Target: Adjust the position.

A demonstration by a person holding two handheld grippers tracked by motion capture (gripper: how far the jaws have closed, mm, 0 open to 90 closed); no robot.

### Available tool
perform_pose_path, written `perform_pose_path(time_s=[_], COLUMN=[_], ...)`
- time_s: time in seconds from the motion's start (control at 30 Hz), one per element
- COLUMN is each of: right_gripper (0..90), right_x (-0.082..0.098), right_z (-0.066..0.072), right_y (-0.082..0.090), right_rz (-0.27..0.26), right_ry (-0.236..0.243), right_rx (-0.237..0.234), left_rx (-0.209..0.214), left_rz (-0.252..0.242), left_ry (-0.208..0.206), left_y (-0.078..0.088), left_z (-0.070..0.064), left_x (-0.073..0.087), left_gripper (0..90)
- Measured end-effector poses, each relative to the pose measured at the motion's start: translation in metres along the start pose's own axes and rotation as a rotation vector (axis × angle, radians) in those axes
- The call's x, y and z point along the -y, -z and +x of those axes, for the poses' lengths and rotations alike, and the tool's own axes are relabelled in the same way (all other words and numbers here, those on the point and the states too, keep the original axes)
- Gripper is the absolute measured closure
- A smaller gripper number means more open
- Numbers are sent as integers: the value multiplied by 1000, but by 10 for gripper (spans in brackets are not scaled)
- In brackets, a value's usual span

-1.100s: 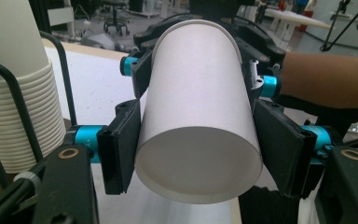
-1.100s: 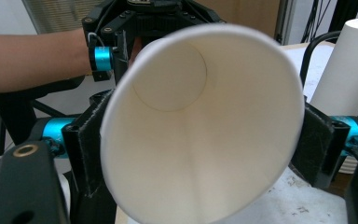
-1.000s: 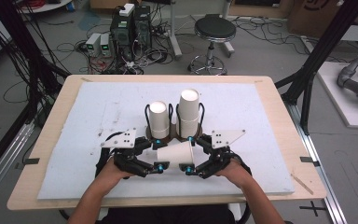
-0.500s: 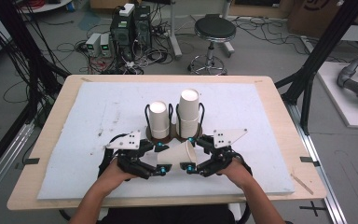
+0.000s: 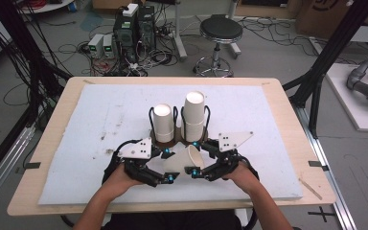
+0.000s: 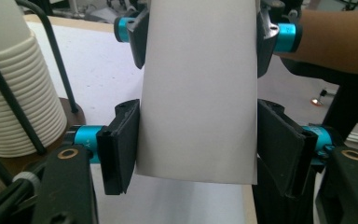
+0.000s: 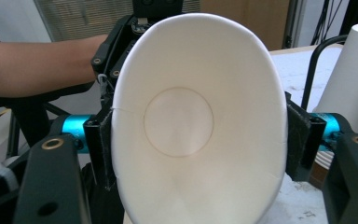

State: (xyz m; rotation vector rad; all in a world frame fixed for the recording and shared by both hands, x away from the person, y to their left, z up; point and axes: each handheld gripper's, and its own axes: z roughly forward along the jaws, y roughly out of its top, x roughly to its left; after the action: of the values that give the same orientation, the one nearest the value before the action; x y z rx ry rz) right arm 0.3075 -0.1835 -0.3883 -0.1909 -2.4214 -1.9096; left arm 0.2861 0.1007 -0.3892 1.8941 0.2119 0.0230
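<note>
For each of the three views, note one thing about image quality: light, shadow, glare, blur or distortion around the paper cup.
High view: even overhead light, soft and slightly blurred, the paper cup pale between the left gripper and right gripper. Left gripper view: the cup's wall looms near, flat white, almost textureless. Right gripper view: the cup's mouth looks stretched oval, faintly shaded inside; background blurred.

wooden table (image 5: pixel 287 103), white board (image 5: pixel 100 122), cup rack (image 5: pixel 165 140)

White board (image 5: pixel 100 124) on table; stool (image 5: pixel 220 33) behind – electronics (image 5: pixel 134 24) on floor.
</note>
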Motion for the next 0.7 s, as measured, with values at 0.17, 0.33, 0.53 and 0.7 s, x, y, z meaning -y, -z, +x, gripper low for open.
perform_pose_path(time_s=[0.17, 0.33, 0.53, 0.7], right_gripper=[240, 209, 256, 279], right_x=[0, 0, 0, -1], right_z=[0, 0, 0, 1], right_y=[-1, 1, 0, 1], right_rz=[-19, -45, -54, -69], right_ry=[-39, -41, -35, -30], right_rx=[0, 29, 12, -4], left_rx=[6, 0, 6, 17], left_rz=[-39, -109, -138, -126], left_ry=[12, 22, 13, 12], left_y=[3, 9, 12, 7], left_z=[1, 4, 3, 3], left_x=[1, 1, 3, 4], left_gripper=[351, 351, 351, 352])
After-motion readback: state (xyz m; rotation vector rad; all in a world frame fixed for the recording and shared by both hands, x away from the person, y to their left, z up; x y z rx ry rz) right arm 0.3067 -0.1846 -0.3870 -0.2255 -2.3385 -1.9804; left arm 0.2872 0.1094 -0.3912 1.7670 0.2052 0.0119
